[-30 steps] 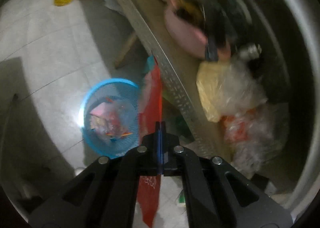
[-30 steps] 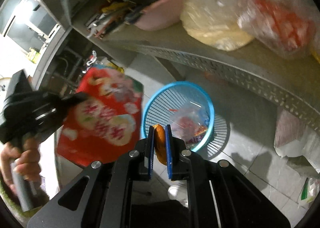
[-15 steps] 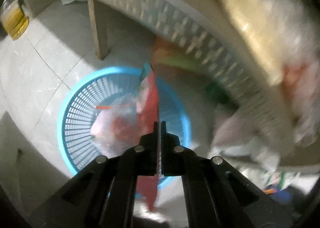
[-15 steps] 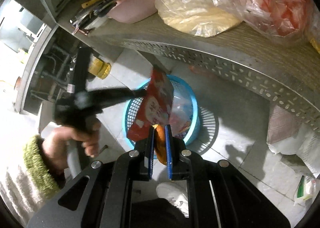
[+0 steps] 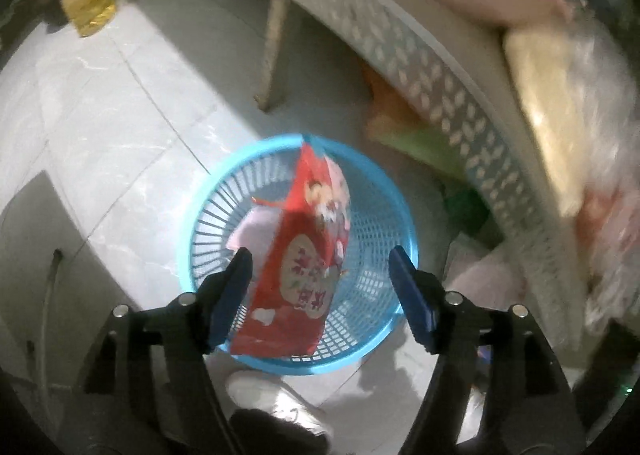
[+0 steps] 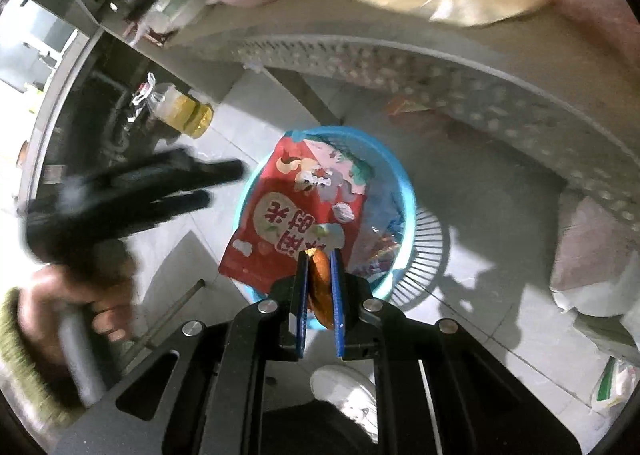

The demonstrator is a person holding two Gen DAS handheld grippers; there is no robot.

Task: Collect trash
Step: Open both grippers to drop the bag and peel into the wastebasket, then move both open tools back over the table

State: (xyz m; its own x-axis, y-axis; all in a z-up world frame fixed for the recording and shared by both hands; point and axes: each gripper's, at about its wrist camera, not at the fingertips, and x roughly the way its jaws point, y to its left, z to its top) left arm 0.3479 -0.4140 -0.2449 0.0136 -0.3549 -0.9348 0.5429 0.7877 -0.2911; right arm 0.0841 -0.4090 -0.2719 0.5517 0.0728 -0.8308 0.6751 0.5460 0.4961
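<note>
With its jaws opening, the left gripper (image 5: pixel 320 275) frees the red snack bag (image 5: pixel 304 255) above the blue basket (image 5: pixel 404 239), whose rim it may catch, while the right gripper (image 6: pixel 320 287) clamps an orange scrap (image 6: pixel 319 283).

A red snack packet (image 5: pixel 306 255) hangs free between the opening jaws of the left gripper (image 5: pixel 320 275), its pads clear of it on both sides, directly above a blue plastic basket (image 5: pixel 384 191) on the pale tiled floor (image 5: pixel 100 127). Pale wrappers lie inside the basket. A perforated metal shelf edge (image 5: pixel 440 79) curves across the upper right; a bottle of yellow liquid (image 5: pixel 86 3) stands far left.
</note>
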